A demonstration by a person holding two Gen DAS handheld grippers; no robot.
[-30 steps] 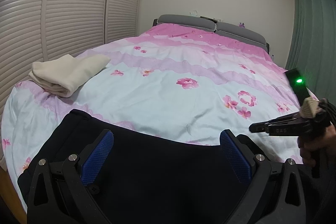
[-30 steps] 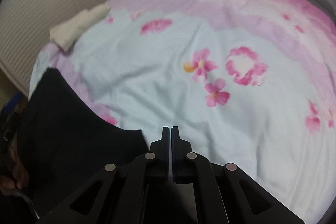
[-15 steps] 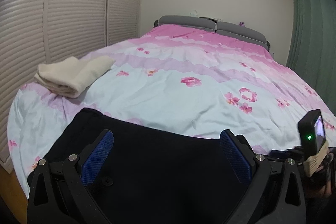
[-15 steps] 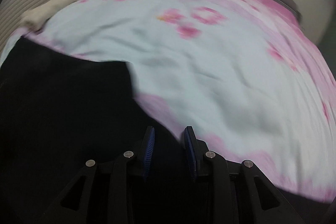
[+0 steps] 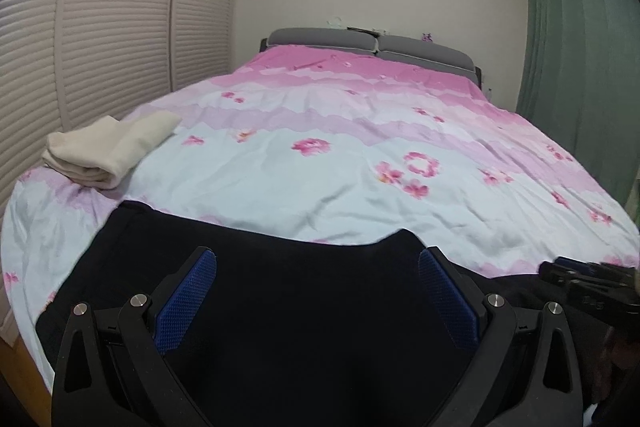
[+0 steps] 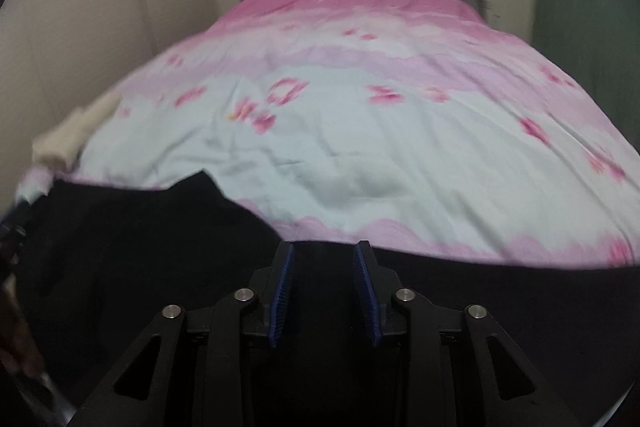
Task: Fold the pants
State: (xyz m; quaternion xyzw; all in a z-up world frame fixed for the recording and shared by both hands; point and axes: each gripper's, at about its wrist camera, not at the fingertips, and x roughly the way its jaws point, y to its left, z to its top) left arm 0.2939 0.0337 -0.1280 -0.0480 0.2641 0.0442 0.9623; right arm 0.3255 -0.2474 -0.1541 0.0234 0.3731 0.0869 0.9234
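My left gripper (image 5: 316,291) is spread wide and my right gripper (image 6: 323,291) partly open, both empty, over black pants (image 5: 304,307) on the bed's (image 5: 360,187) near edge.

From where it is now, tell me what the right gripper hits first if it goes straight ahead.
The right gripper, part open, sits low over the black pants. Straight ahead it would probably meet the pants' far edge, then the floral duvet. Depth is unclear in this blurred view.
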